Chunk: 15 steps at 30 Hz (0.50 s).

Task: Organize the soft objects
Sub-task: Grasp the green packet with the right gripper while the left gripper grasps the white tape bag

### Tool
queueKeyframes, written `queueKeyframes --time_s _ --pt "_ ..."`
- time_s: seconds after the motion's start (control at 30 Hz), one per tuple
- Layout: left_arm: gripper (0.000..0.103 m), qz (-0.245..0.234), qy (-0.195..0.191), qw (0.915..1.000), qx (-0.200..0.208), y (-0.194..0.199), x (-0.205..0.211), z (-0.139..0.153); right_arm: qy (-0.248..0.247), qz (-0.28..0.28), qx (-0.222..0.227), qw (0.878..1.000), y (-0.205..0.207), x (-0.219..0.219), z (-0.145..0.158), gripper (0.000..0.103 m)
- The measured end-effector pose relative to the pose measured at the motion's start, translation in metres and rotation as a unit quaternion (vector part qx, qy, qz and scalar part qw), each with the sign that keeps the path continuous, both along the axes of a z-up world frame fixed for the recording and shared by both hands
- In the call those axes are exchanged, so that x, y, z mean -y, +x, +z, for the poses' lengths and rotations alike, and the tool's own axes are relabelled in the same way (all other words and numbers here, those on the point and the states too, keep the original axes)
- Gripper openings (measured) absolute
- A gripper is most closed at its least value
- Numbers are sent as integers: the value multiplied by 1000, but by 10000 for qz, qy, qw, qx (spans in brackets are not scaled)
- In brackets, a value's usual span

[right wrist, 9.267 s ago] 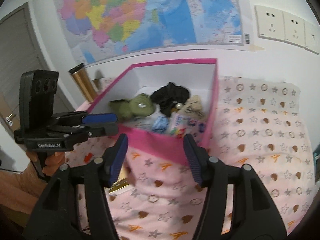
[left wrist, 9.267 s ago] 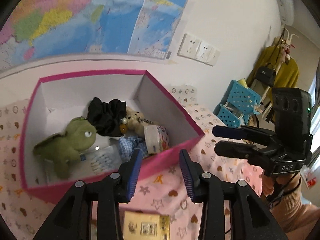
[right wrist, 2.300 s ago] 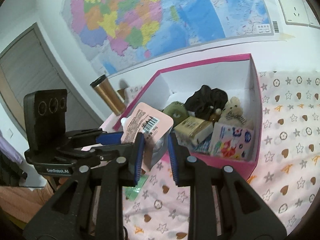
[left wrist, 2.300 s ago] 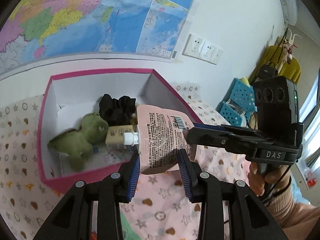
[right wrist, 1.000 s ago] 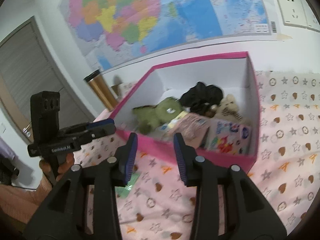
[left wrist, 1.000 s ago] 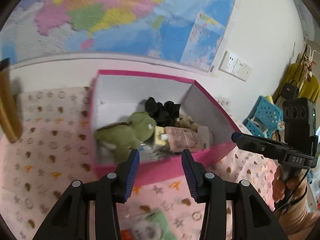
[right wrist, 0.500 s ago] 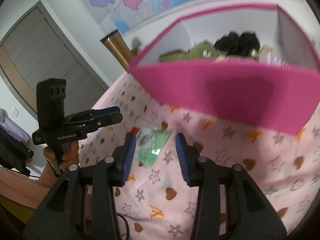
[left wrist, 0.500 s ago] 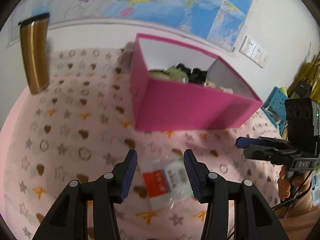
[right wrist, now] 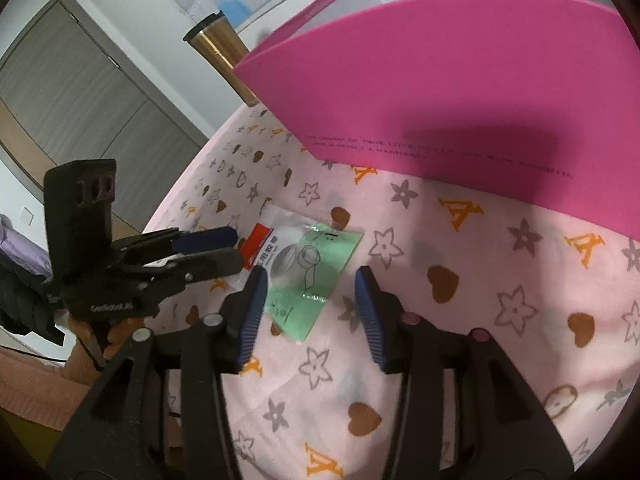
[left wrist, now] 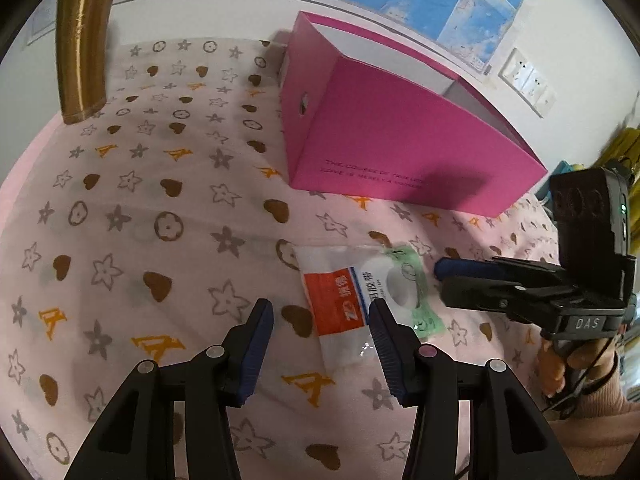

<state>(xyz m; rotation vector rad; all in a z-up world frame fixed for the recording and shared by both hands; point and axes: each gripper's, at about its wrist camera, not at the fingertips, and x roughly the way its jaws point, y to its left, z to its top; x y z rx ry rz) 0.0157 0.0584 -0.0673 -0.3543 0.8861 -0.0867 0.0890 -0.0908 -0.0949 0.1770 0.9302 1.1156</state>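
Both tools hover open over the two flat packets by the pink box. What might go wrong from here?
The white-and-red packet and green packet overlap, so one pinch may drag both. They lie flat on the soft cloth, so fingers may snag fabric. The left tool and right tool sit close and may collide.

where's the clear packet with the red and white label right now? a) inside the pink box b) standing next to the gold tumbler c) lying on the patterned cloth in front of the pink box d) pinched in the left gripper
c: the packet lies flat on the patterned cloth in front of the pink box, and the left gripper above it is open and empty.
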Motion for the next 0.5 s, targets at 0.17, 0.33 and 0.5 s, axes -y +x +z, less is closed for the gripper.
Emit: queueKeyframes --time_s 0.17,0.33,0.5 --pt "56 -167 -65 9998 -6 3 4 1 36 -5 17 10000 6 -7 0 50" --pt "56 -432 -217 9988 31 6 11 1 181 45 -58 9998 8 -11 -2 50" --pt "56 -540 -344 9979 57 6 14 1 329 -14 -150 9993 8 -3 -4 50"
